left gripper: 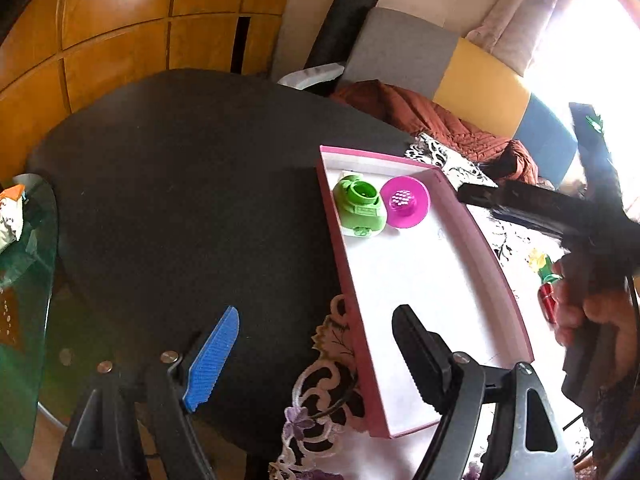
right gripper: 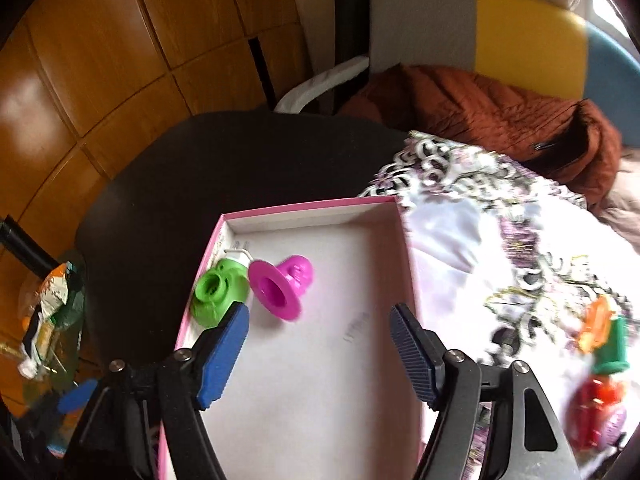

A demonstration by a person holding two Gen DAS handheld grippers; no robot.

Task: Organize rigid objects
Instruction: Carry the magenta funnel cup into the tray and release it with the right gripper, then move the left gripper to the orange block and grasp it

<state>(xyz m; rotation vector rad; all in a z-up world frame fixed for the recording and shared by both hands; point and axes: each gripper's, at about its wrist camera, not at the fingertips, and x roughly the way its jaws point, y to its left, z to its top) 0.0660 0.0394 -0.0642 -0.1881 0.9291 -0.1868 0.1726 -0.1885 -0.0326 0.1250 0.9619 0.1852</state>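
A pink-rimmed box [left gripper: 472, 224] with a white floor lies on the table; it also shows in the right wrist view [right gripper: 320, 204]. Inside, at its far left corner, lie a green plastic piece [left gripper: 360, 208] [right gripper: 218, 292] and a magenta flanged piece [left gripper: 405, 201] [right gripper: 280, 284]. My left gripper [left gripper: 316, 344] is open and empty, above the box's near left edge. My right gripper [right gripper: 318, 336] is open and empty over the box floor, just short of the two pieces. Orange, green and red toys [right gripper: 600, 360] lie on the cloth at right.
A black round table [left gripper: 180, 184] carries a lace floral cloth [right gripper: 480, 220]. A rust-coloured jacket [right gripper: 500, 120] lies on a sofa behind. A glass side table [left gripper: 24, 280] with clutter stands at left. The right gripper's black body and hand [left gripper: 588, 264] show in the left wrist view.
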